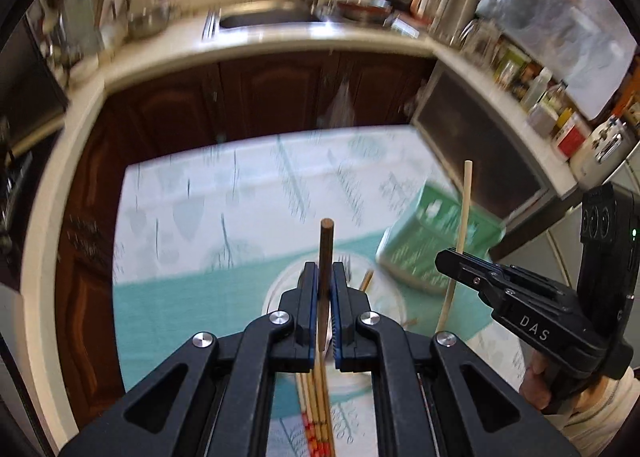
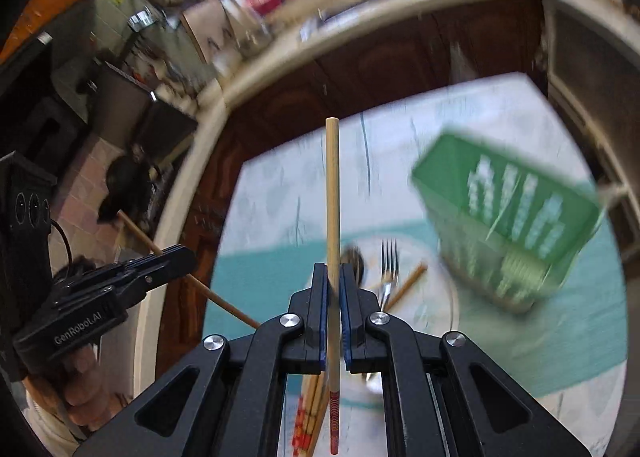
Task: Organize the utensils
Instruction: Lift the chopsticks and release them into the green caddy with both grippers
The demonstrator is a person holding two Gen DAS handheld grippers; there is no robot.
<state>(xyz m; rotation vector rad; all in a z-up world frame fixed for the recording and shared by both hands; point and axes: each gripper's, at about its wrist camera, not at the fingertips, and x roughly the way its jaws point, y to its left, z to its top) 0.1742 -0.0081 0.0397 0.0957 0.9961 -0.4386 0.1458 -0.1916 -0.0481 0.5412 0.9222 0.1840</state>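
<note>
My left gripper (image 1: 325,271) is shut on a dark brown chopstick (image 1: 325,249) and holds it upright above the white plate (image 1: 280,285). My right gripper (image 2: 333,273) is shut on a light wooden chopstick (image 2: 332,185) with a red-banded end; it also shows in the left wrist view (image 1: 460,233). A fork (image 2: 389,261), a spoon (image 2: 354,257) and a brown chopstick (image 2: 408,283) lie on the white plate (image 2: 436,289). More red-patterned chopsticks (image 1: 316,409) lie below the grippers. A green slotted utensil basket (image 2: 508,225) stands to the right of the plate, also seen in the left wrist view (image 1: 436,241).
The table carries a white and teal patterned cloth (image 1: 208,217). Behind it are dark wooden cabinets (image 1: 248,93), a pale counter with a sink (image 1: 268,19), and jars and bottles (image 1: 532,85) along the right counter. An oven door (image 1: 480,137) is at the right.
</note>
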